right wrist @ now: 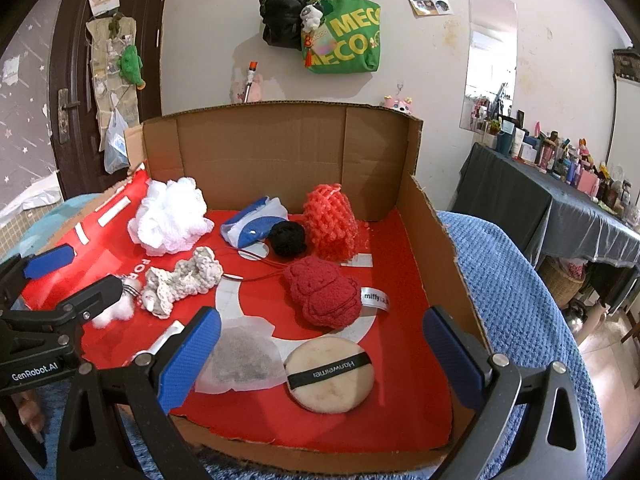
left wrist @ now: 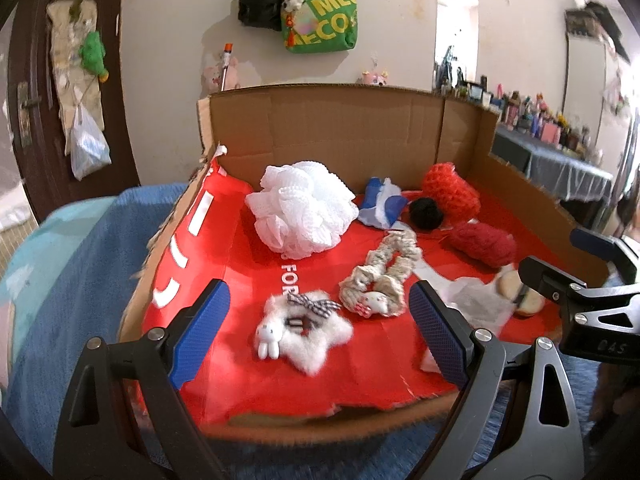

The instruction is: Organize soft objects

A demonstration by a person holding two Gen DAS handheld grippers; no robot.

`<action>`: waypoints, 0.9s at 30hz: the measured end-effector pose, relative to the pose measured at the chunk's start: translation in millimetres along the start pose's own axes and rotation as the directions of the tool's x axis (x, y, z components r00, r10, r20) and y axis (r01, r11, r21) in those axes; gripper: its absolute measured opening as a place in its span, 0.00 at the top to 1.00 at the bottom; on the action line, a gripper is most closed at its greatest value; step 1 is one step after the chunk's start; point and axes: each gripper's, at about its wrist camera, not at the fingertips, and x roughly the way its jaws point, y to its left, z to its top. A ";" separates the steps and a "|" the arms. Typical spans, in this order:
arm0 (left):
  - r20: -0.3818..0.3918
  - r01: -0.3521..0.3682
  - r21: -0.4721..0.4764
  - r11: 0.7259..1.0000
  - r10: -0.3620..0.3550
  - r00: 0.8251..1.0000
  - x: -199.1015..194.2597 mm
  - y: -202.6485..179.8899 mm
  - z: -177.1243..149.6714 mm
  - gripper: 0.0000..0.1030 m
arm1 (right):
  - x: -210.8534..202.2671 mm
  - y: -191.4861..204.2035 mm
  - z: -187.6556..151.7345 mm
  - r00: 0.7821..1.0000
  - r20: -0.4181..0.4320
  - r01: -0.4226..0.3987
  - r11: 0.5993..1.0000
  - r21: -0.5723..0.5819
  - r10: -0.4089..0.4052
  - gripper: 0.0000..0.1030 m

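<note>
Left wrist view: your left gripper [left wrist: 320,320] stands with jaws wide, nothing between the pads; the white fluffy star clip [left wrist: 308,334] lies on the red liner [left wrist: 360,364] at lower centre. White letters "FOR" show mid-frame. The green bag [left wrist: 322,20] on the wall reads "MEC…", possibly cut off.

Right wrist view: your right gripper [right wrist: 320,360] is also spread and empty. The round puff [right wrist: 330,374], its strap reading "Hanweimei" upside down, lies at lower centre in the cardboard box [right wrist: 280,148].

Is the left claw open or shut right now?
Open. The left claw has blue pads wide apart, gripping nothing; the fluffy white star lies between them.
</note>
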 end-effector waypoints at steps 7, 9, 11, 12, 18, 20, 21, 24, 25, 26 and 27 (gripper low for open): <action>0.025 -0.018 0.004 1.000 0.018 1.000 -50.7 0.6 -11.6 0.11 | -53.3 0.6 -3.0 0.999 0.046 -0.005 1.000 0.012 0.005 0.00; -0.015 -0.009 -0.002 1.000 0.009 1.000 -59.3 -0.8 -22.2 0.11 | -65.3 1.9 -10.2 0.999 0.035 -0.004 1.000 0.009 0.003 0.00; -0.061 0.015 -0.014 1.000 -0.016 0.998 -60.4 -1.1 -30.6 0.11 | -74.3 2.8 -20.8 1.000 0.009 -0.002 1.000 0.009 0.002 0.00; -0.087 0.023 -0.022 0.999 -0.025 0.996 -59.7 -1.7 -35.6 0.11 | -76.5 3.5 -25.3 1.000 -0.003 -0.001 1.000 0.009 0.001 0.00; -0.233 0.024 -0.039 0.999 -0.032 0.972 -42.5 -8.9 -66.3 0.11 | -64.7 5.0 -60.3 0.987 -0.158 0.013 1.000 0.019 -0.010 0.00; -0.270 0.012 -0.049 0.999 -0.025 0.962 -35.8 -10.0 -73.0 0.11 | -56.4 4.6 -70.4 0.978 -0.206 0.030 0.999 0.016 -0.026 0.00; -0.280 0.004 -0.049 0.999 -0.018 0.960 -33.4 -10.3 -74.7 0.11 | -52.4 3.9 -73.6 0.973 -0.229 0.036 0.999 0.016 -0.031 0.00; -0.304 -0.025 -0.018 1.000 0.018 0.952 -28.0 -14.4 -82.4 0.11 | -46.0 2.0 -79.9 0.959 -0.280 0.044 0.999 0.020 -0.037 0.00; -0.305 -0.030 -0.010 1.000 0.025 0.952 -28.1 -14.7 -82.8 0.11 | -45.6 2.0 -81.5 0.957 -0.287 0.050 0.999 0.020 -0.042 0.00; -0.303 -0.035 -0.002 0.999 0.032 0.953 -28.8 -16.1 -83.6 0.11 | -44.9 2.3 -83.1 0.954 -0.295 0.058 0.998 0.018 -0.050 0.00; -0.303 -0.038 0.003 0.999 0.037 0.952 -28.4 -16.8 -83.1 0.10 | -43.2 2.2 -85.1 0.948 -0.312 0.071 0.997 0.015 -0.063 0.00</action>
